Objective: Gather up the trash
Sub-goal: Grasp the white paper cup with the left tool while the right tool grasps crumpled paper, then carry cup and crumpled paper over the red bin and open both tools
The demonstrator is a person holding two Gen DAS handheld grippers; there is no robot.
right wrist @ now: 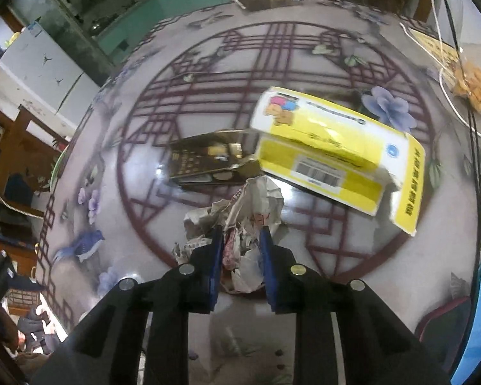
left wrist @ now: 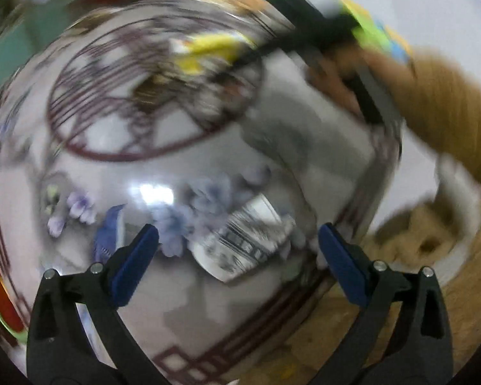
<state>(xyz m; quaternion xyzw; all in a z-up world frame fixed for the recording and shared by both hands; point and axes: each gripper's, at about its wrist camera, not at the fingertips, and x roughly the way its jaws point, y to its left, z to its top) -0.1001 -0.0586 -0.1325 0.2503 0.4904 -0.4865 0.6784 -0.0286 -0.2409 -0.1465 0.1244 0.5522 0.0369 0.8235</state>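
Left wrist view, heavily blurred: the left claw (left wrist: 239, 250) has its blue pads wide apart with nothing between them, hanging over the glossy desk (left wrist: 182, 173) printed with a dark red lattice ring and purple flowers. Beyond the ring's far side a yellow smear is the yellow box (left wrist: 208, 49). A black tool runs across the upper right of the ring, gripped by a hand (left wrist: 340, 80) in a tan sleeve; only this view shows that. Right of the desk edge stands a white bin (left wrist: 433, 237) with tan stuff inside, also seen only here.

Right wrist view, sharp: the right claw (right wrist: 240, 250) is clamped on a paper wad (right wrist: 243, 221), crumpled newsprint sitting low inside the ring. Just beyond the wad lies a dark box (right wrist: 208, 160) with gold print, and the yellow box (right wrist: 333, 150), torn open at one end, lies to the dark box's right, overlapping its corner. A purple flower (right wrist: 389, 107) is printed just beyond the yellow box. A white cord (right wrist: 445, 73) loops at the desk's far right edge.
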